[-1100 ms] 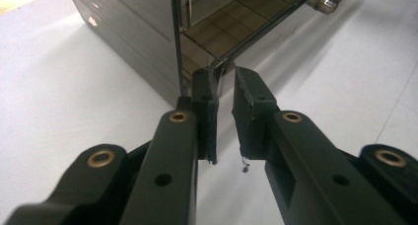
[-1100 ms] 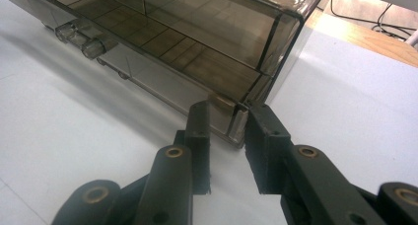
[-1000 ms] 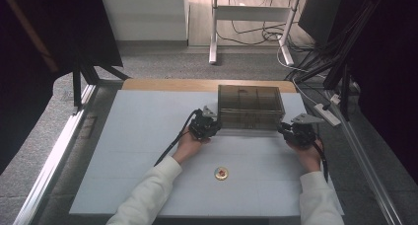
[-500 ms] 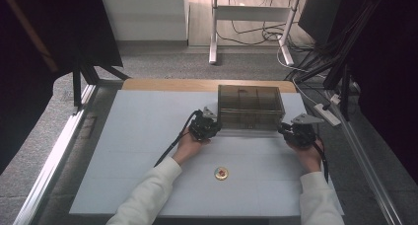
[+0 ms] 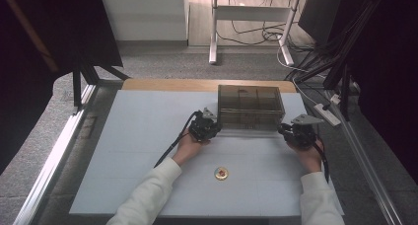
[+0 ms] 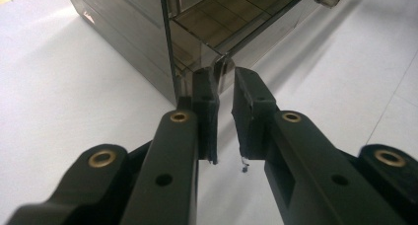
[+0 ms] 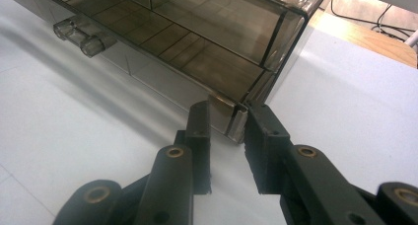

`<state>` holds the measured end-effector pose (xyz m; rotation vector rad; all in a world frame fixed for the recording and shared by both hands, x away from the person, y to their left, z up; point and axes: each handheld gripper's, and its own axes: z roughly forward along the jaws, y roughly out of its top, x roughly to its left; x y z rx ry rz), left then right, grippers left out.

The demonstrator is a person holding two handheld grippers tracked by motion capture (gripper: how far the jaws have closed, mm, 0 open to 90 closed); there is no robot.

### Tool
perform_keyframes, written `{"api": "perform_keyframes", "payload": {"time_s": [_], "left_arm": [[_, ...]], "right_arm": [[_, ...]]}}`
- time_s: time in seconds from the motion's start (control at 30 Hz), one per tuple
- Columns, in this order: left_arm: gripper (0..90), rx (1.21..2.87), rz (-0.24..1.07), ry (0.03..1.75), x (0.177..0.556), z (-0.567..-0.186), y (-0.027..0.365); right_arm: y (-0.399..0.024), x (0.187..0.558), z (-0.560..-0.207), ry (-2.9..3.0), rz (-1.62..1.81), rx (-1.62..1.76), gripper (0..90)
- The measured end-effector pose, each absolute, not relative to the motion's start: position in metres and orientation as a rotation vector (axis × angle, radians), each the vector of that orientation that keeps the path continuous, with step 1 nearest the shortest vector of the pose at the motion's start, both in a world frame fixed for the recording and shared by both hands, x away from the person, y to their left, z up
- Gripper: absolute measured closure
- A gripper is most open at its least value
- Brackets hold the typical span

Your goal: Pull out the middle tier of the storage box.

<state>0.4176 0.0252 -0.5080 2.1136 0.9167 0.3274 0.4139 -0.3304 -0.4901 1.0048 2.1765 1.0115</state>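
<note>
Nothing has shifted since a second ago: the left gripper [image 5: 211,126] and right gripper [image 5: 288,131] each pinch a near corner of the smoky plastic box [image 5: 250,105], upper centre on the table [image 5: 138,151], apparently ready to lift; a coin [image 5: 221,173] lies below.

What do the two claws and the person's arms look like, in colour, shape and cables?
Both arms wear white long sleeves. The left claw and the right claw are black, each with two flat, blocky jaws fixed by brass-coloured rivets. A black cable trails from the left claw. The right claw carries a grey three-cornered plate on top.
</note>
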Motion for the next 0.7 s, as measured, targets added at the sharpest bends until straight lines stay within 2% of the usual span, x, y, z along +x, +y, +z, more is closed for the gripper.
{"api": "perform_keyframes", "payload": {"time_s": [0.7], "left_arm": [[79.1, 2.118, 0.326, 0.914, 0.4145, -0.5086, 0.0251]], "right_arm": [[-0.3303, 0.4112, -0.489, 2.186, 0.996, 0.992, 72.9]]}}
